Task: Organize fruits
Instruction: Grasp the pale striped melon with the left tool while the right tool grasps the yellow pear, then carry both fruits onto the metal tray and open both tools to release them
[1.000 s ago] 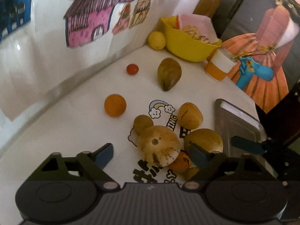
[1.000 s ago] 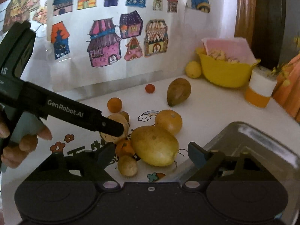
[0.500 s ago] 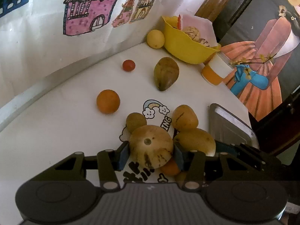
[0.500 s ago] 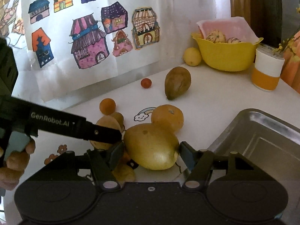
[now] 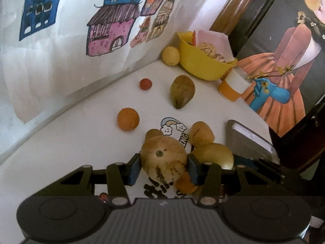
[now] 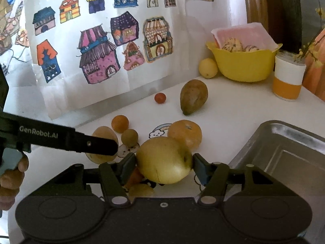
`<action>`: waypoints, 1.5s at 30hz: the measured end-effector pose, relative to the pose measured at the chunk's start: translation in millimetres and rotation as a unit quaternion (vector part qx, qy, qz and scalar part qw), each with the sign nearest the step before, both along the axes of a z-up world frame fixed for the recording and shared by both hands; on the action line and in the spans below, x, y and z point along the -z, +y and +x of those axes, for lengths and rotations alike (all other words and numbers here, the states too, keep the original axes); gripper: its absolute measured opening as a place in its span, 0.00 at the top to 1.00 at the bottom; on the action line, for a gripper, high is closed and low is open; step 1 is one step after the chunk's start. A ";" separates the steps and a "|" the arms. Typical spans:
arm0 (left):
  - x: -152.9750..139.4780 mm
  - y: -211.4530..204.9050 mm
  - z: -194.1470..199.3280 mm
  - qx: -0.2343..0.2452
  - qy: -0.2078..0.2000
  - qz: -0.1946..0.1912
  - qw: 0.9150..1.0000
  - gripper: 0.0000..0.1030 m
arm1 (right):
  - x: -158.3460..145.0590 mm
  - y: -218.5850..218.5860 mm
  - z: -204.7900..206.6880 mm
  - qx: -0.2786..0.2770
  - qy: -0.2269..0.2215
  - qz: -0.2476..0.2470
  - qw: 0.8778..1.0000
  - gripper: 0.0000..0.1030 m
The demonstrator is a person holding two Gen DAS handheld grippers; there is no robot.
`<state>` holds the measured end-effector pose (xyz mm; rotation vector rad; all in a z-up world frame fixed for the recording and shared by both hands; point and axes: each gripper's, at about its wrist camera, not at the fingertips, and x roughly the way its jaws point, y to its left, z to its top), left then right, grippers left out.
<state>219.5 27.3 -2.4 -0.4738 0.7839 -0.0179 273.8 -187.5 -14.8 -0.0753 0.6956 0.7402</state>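
Fruits mostly lie loose on the white surface (image 6: 233, 109); the metal tray (image 6: 288, 152) at lower right looks empty. My left gripper (image 5: 163, 165) clenches a speckled melon (image 5: 163, 160), my right gripper (image 6: 163, 163) a yellow pear (image 6: 164, 160). Sorting has barely begun.

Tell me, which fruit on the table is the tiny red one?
The little red ball, lying alone near the wall of drawings, just left of the brownish-green pear. Every other fruit is bigger and orange, yellow or brown.
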 end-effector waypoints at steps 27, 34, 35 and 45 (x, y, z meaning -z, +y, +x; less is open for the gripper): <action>-12.1 2.1 -15.9 -0.013 -0.010 -0.002 1.000 0.50 | 4.2 3.4 -2.0 0.016 0.012 0.022 1.000 0.45; -9.1 -1.2 -14.4 -0.009 -0.005 -0.003 1.000 0.50 | 8.1 6.5 6.8 0.023 0.043 0.014 0.999 0.33; -8.1 -1.6 -13.9 -0.009 -0.004 -0.003 1.000 0.50 | 11.2 6.9 8.9 0.027 0.049 0.016 0.998 0.31; 3.6 3.1 -6.7 -0.013 0.009 -0.007 1.000 0.50 | 22.3 14.6 22.6 0.033 0.070 0.026 0.997 0.33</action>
